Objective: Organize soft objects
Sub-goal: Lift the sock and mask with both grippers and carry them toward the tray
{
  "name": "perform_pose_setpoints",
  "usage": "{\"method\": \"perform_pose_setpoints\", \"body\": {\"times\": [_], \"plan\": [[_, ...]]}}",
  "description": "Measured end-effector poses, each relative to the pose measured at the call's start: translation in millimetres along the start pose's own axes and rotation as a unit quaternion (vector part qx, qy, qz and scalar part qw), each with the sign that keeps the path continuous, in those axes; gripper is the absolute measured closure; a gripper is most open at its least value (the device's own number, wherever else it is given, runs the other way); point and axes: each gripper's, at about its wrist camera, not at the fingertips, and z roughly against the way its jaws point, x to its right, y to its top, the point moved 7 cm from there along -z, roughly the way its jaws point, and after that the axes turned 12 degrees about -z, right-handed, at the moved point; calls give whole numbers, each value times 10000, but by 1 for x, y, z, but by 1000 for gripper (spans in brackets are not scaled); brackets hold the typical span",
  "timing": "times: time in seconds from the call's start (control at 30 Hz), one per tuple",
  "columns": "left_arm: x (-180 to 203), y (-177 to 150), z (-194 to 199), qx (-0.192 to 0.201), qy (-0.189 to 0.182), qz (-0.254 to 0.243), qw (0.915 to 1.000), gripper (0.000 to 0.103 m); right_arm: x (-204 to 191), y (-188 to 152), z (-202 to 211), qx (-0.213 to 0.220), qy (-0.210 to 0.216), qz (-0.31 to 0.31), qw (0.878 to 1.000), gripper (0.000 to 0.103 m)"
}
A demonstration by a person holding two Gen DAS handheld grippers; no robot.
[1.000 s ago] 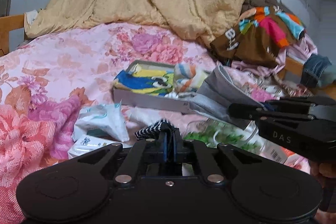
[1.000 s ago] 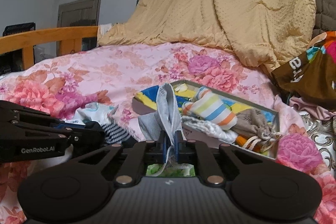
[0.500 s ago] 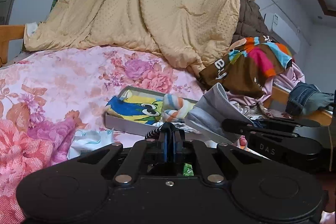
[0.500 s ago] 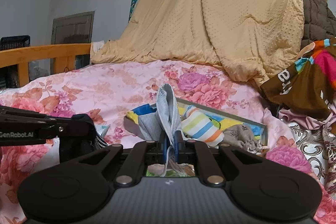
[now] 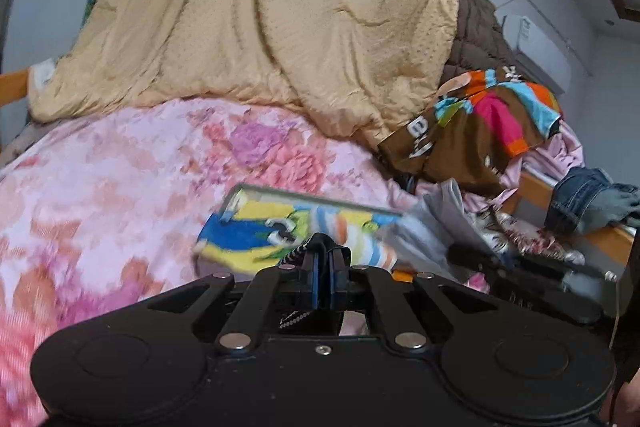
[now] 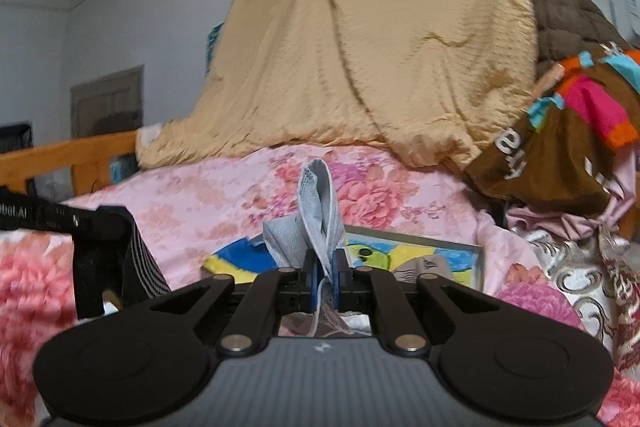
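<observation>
My left gripper (image 5: 323, 259) is shut on a black-and-white striped cloth (image 5: 294, 255); in the right wrist view that cloth (image 6: 140, 267) hangs from it at the left. My right gripper (image 6: 323, 267) is shut on a grey mesh cloth (image 6: 318, 203) that stands up between its fingers; it also shows in the left wrist view (image 5: 440, 223). Both are held above the bed, in front of a shallow grey box (image 6: 476, 259) holding a yellow-and-blue cartoon towel (image 5: 240, 239) and a striped rolled cloth (image 5: 360, 239).
The bed has a pink floral cover (image 5: 120, 187). A tan quilt (image 5: 280, 27) is heaped at the back. A brown multicolour garment (image 5: 480, 131) and jeans (image 5: 592, 199) lie at the right. A wooden bed rail (image 6: 72, 155) runs at the left.
Both grippers have risen and tilted upward with their cloths. The items on the bed near the front have dropped out of view, and the box sits lower in both views.
</observation>
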Motion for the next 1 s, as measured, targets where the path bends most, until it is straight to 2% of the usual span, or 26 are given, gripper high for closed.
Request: {"method": "perform_pose_setpoints", "body": {"times": [0.17,0.37,0.53,0.63,1.0], "plan": [[-1,36,-15,95,-260,122,9995,99,19,8,-1,124,-115,-263,9995,95],[5,57,-34,138,-622,492,9968,99,31,15,-11,192,-152,-481,9985,95],[16,68,-66,96,-616,468,9970,98,53,30,-34,168,-125,-1117,9935,95],[24,76,-86,64,-562,384,9977,99,67,33,-47,93,-175,-1253,9919,95],[52,125,-159,481,-447,261,9975,98,117,52,-100,48,-259,-1787,9836,95]]}}
